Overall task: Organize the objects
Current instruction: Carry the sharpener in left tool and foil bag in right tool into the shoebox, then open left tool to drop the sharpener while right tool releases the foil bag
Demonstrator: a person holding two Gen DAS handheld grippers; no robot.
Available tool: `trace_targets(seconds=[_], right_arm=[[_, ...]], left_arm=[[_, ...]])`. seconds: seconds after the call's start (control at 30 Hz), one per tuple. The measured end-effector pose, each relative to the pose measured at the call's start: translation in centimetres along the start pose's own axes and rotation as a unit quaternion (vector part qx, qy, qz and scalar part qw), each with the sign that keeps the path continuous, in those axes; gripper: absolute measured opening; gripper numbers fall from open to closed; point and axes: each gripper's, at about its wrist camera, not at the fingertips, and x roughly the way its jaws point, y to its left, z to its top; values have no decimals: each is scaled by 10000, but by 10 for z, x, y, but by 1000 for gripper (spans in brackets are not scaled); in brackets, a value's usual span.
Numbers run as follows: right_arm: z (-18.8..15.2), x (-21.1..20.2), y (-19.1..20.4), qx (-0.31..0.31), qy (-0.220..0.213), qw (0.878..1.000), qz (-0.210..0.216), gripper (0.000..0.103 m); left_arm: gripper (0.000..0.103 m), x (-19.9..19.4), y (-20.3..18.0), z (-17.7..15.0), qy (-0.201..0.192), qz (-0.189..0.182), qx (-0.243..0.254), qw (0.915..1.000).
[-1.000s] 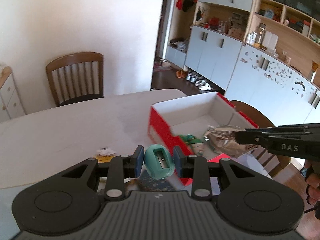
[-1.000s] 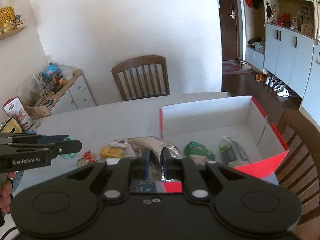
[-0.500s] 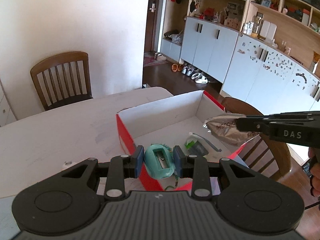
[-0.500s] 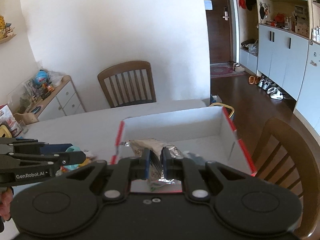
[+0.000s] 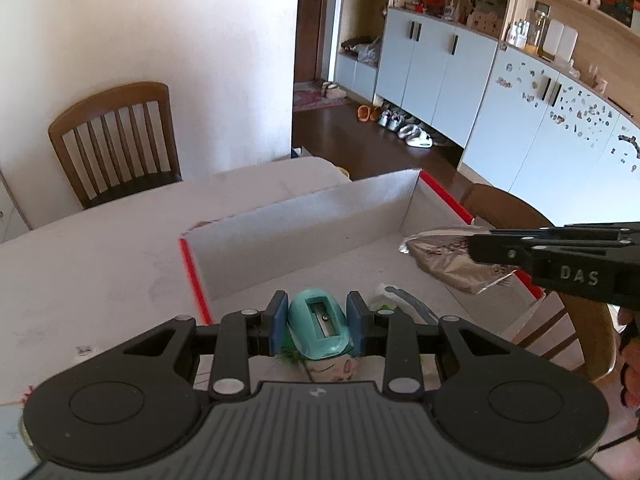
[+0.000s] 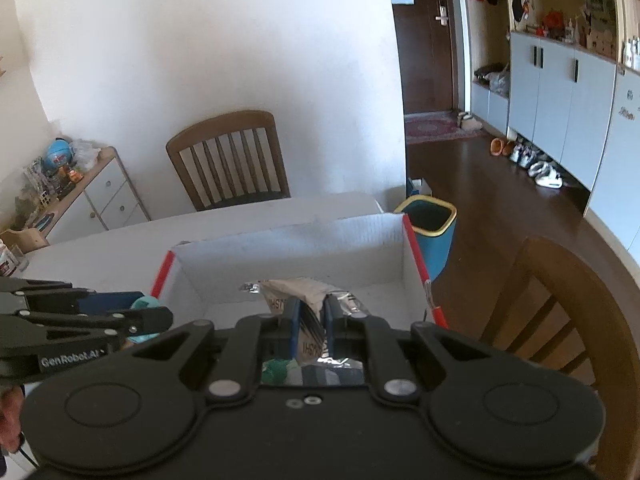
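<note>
- Both grippers have moved from beside the box (image 5: 304,220) to above its inside.
- The left gripper (image 5: 318,322) fingers clamp the teal sharpener (image 5: 318,326); the right gripper (image 6: 311,322) fingers clamp the foil packet (image 6: 304,292).
- Dropping both comes next, probably.

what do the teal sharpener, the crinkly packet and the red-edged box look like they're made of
Teal pencil sharpener: smooth moulded plastic, likely, with a small metal blade and screw in its slot.
Snack packet: silvery foil-lined film; it is creased and glinting.
Box: corrugated cardboard, going by the ribbed matt white inner walls and the red outer facing at its edges.
</note>
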Motion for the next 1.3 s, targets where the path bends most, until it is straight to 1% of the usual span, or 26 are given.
trace_targets(seconds=[0.13, 0.33, 0.53, 0.67, 0.8, 0.83, 0.9, 1.17, 1.23, 1.27, 1.3], right_arm=[[-3, 18, -8, -55, 111, 9999, -63, 11], [-11, 42, -20, -60, 342, 9992, -216, 11], [-22, 52, -24, -131, 558, 9981, -218, 11], [-25, 54, -26, -138, 625, 9978, -190, 11], [-25, 53, -31, -145, 657, 9976, -167, 12], [-24, 53, -32, -155, 668, 9975, -190, 13], [-24, 52, -32, -182, 688, 9973, -186, 19], [-23, 38, -35, -143, 646, 9978, -34, 25], [-22, 34, -35, -122, 617, 9980, 7, 27], [-22, 32, -35, -103, 599, 9982, 24, 29], [-22, 30, -35, -88, 583, 9983, 30, 30]], left_arm=[[31, 22, -9, 1, 130, 24, -34, 9999], [31, 53, -25, -4, 328, 62, 62, 9994], [31, 77, -29, -12, 556, 76, 56, 9984], [31, 87, -29, -15, 724, 32, 53, 9974], [31, 95, -27, -20, 913, 29, -56, 9958], [31, 96, -27, -21, 923, 25, -64, 9957], [31, 97, -28, -21, 928, 34, -34, 9957], [32, 100, -27, -17, 966, -27, -139, 9952], [34, 98, -27, -17, 942, -56, -149, 9954], [41, 96, -27, -16, 908, -41, -134, 9958], [50, 94, -28, -17, 858, -28, -116, 9962]])
